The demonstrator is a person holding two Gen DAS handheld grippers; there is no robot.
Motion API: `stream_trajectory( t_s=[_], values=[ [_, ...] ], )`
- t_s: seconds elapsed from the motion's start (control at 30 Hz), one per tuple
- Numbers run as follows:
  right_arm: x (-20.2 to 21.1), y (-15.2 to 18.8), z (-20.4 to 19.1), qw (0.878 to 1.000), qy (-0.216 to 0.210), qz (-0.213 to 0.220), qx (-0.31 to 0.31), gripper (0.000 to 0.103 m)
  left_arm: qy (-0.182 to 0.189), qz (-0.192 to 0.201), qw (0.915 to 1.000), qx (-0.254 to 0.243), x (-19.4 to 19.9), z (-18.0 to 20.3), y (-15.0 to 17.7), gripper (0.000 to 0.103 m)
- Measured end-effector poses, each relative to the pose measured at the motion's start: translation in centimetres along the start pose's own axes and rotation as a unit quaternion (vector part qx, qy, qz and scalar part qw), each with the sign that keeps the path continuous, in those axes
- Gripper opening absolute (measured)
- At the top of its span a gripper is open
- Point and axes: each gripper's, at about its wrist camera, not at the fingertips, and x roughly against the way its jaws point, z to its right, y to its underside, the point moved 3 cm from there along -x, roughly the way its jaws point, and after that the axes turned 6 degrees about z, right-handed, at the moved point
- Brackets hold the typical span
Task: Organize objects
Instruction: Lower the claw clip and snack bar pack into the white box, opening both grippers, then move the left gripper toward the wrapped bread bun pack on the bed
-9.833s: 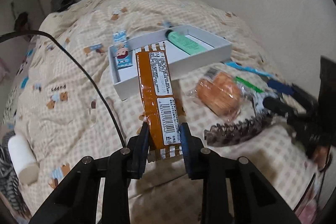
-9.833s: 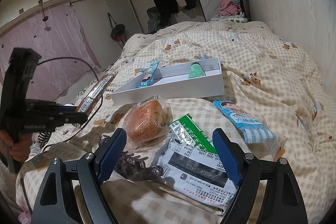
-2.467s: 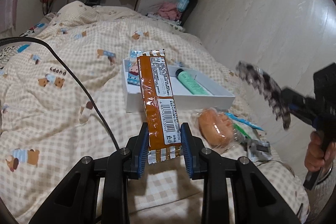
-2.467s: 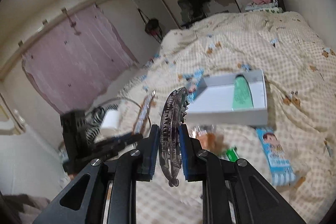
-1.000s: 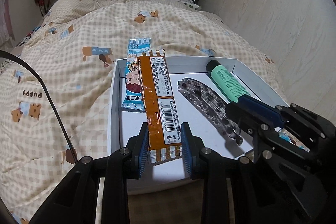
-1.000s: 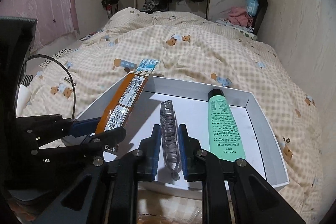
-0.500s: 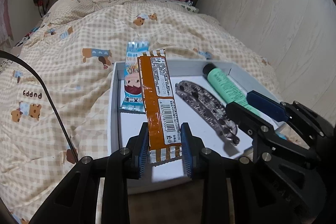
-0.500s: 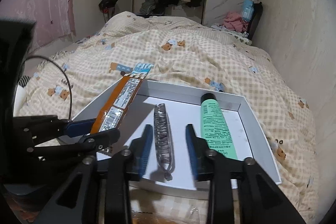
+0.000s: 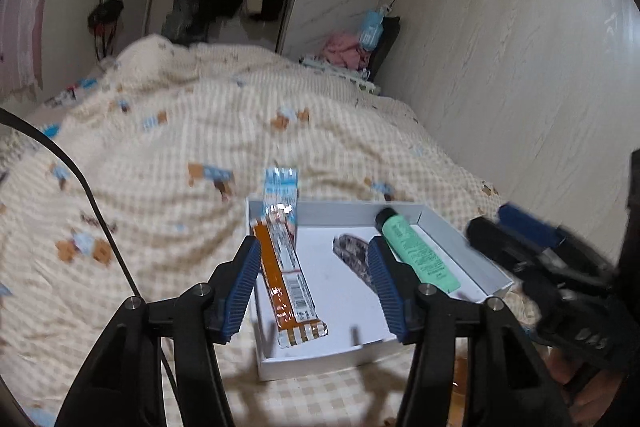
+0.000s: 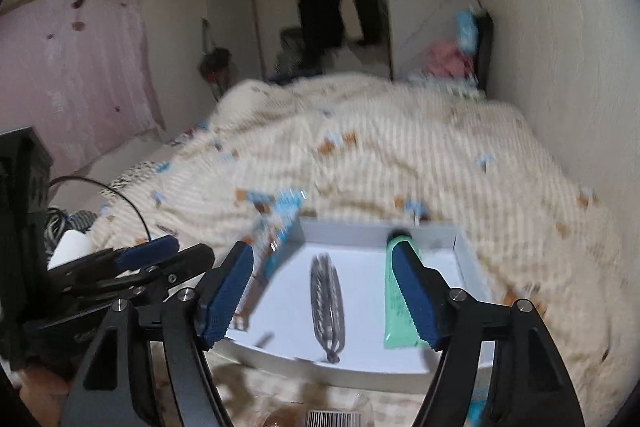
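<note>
White tray [image 9: 316, 357] on the bed [image 9: 168, 163], holding 4 items: orange snack bar [image 9: 286, 277] flat along its left side; blue packet [image 9: 281, 187] propped over the far left rim; dark hair clip [image 10: 327, 301] in the middle; green tube [image 9: 416, 253] on the right. Left claw [image 9: 316, 285]: wide open, empty. It gripped the snack bar 0.5 s ago. Right claw [image 10: 323, 301]: wide open, empty, wider than before. Blur hides finer detail, possibly a bread bag at the right view's bottom edge.
</note>
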Motion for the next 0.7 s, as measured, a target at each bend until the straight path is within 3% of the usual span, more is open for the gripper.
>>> stream_trajectory(
  t_s=[0.07, 0.23, 0.27, 0.47, 0.6, 0.7],
  values=[
    [1.7, -1.4, -0.1, 1.000, -0.008, 0.013, 0.013, 0.073, 0.000, 0.007, 0.9998, -0.017, 1.4, 0.8, -0.7, 0.059],
    [7.3, -4.0, 0.0, 0.999, -0.022, 0.026, 0.027, 0.076, 0.042, 0.024, 0.9978, -0.045, 5.9, 3.0, -2.1, 0.064],
    [8.3, -4.1, -0.1, 0.999, -0.024, 0.027, 0.031, 0.084, 0.047, 0.023, 0.9974, -0.050, 6.8, 3.4, -2.2, 0.064],
    [14.3, -2.8, 0.0, 0.998, -0.051, 0.025, 0.032, 0.084, 0.057, 0.037, 0.9915, -0.111, 13.0, 6.2, -2.1, 0.076],
    [16.3, -1.1, 0.3, 0.997, -0.075, 0.026, 0.000, 0.084, 0.105, 0.040, 0.9892, -0.094, 14.9, 7.4, -0.8, 0.078],
    [17.1, 0.2, 0.6, 0.997, -0.073, 0.034, -0.006, 0.084, 0.165, 0.090, 0.9769, -0.102, 16.4, 8.1, 0.5, 0.078]
  ],
)
